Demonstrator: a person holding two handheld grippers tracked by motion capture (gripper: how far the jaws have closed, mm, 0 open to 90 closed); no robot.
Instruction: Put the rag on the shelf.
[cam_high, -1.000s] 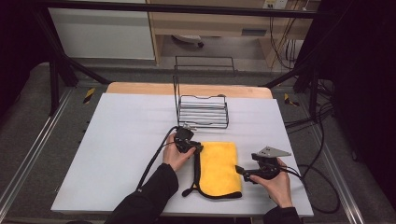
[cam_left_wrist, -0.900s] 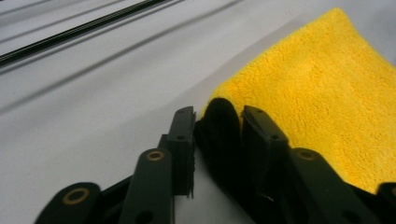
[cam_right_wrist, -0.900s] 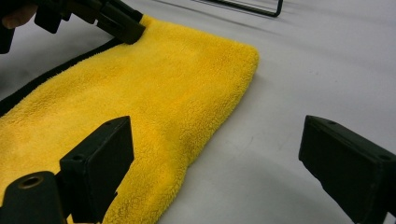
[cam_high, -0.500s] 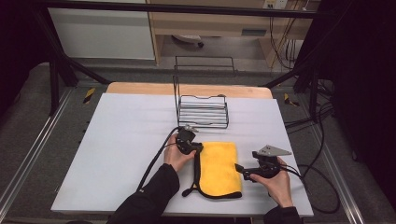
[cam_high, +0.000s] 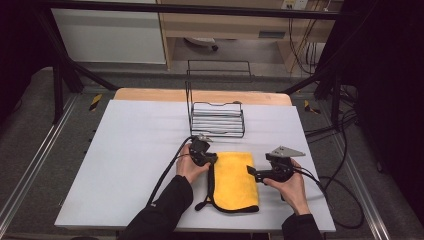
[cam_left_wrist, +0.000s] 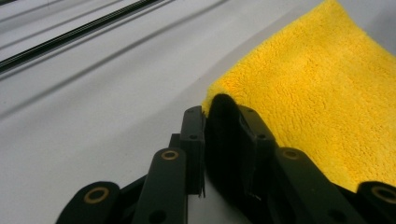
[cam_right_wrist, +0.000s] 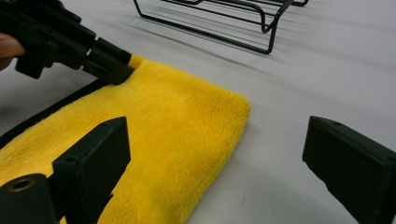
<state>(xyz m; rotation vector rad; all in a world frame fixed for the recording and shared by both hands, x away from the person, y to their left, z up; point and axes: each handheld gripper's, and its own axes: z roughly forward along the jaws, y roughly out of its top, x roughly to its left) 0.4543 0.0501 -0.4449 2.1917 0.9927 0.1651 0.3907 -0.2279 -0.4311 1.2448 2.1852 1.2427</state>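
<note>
Pinching the far left corner of the yellow microfibre cloth (cam_left_wrist: 327, 93), the left gripper (cam_high: 202, 152) is showing its jaws closed down on the cloth's black-bound edge, as the left gripper view makes plain. Compared with a second ago, little is moving: the left hand (cam_high: 189, 167) is sitting at nearly the same spot, having crept only slightly toward the cloth corner, and the cloth is lying as flat and folded as before. That suggests the grip is only just being secured and the lift or unfolding is not yet starting.

The right gripper (cam_high: 252, 173) is waiting at the cloth's right edge with its jaws standing wide apart, one over the pile and the other over bare table, as the right gripper view shows (cam_right_wrist: 210, 154). It is probably lining up to take that edge.

The cloth is lying on the white table (cam_high: 125, 165) near its front edge, between the two hands. A black wire rack (cam_high: 217, 117) is standing just beyond it, toward the far edge, apart from the cloth. Around the table, dark frame posts (cam_high: 57, 75), loose cables (cam_high: 345, 195) and a pale cabinet (cam_high: 107, 32) are showing against grey flooring.
</note>
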